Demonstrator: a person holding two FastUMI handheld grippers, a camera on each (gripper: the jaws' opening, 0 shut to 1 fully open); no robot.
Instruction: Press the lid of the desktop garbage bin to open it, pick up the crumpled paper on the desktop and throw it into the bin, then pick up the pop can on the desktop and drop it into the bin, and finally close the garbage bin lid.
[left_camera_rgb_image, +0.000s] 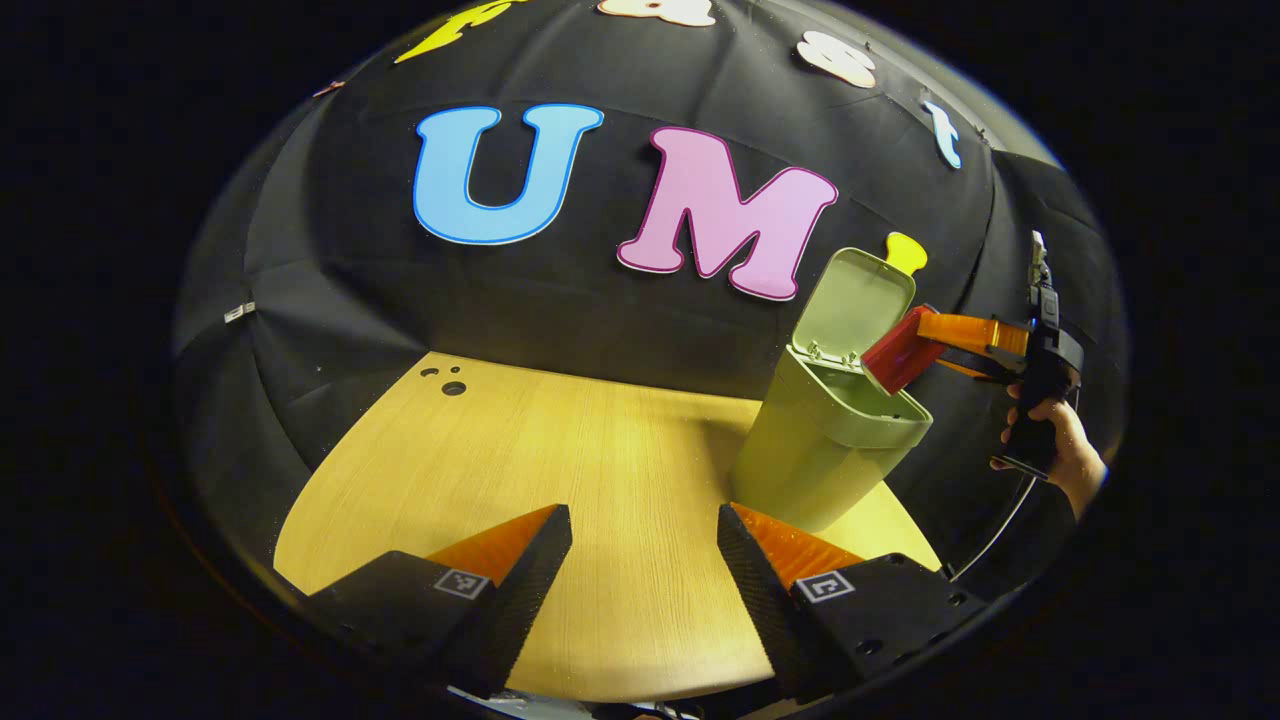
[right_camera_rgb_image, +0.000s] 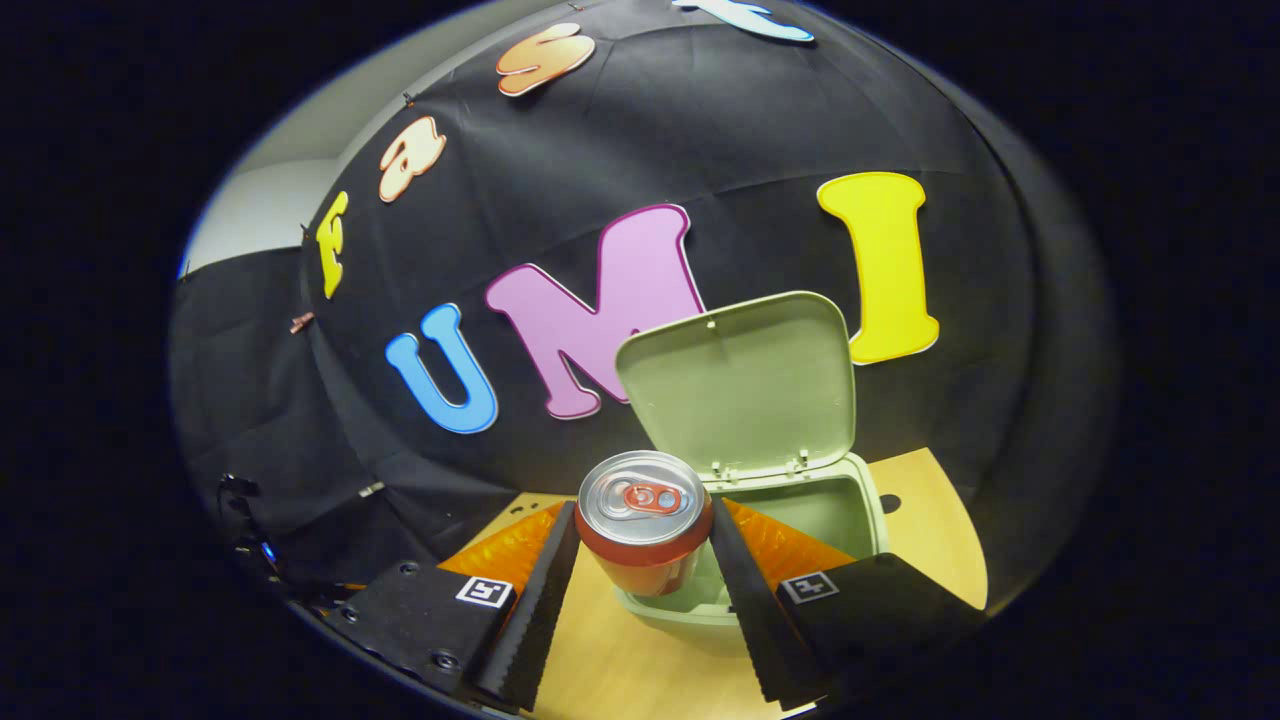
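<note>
**Now: pop can held at bin mouth, drop pending**

Right gripper (right_camera_rgb_image: 640, 570) is clamped on the pop can (right_camera_rgb_image: 643, 520), both fingers pressing its sides, can upright with the pull-tab top facing the camera. In the right gripper view the can sits at the near rim of the green garbage bin (right_camera_rgb_image: 800, 520), partly over the opening. Bin lid (right_camera_rgb_image: 745, 385) stands fully raised behind the opening. In the left gripper view the same can (left_camera_rgb_image: 898, 352) hangs just above the bin's far rim, gripped by the right gripper (left_camera_rgb_image: 925, 345) with a person's hand (left_camera_rgb_image: 1050, 440) on the handle.

Left gripper (left_camera_rgb_image: 645, 560) is idle, jaws spread wide with nothing between them, hovering over the bare wooden desktop (left_camera_rgb_image: 560, 470), bin (left_camera_rgb_image: 830, 440) near to its right. No crumpled paper on the desktop, so probably step 2 of 4 is done; inside of the bin is too hidden to confirm.

Risks, judged:
- Can looks only partly over the opening; releasing here could clip the near rim and bounce out onto the desktop.
- Bin looks light; a can or finger knock on the rim could tip or slide it.
- Bumping the raised lid could drop it shut before release.
- 1 step left after the drop: closing the lid.
</note>
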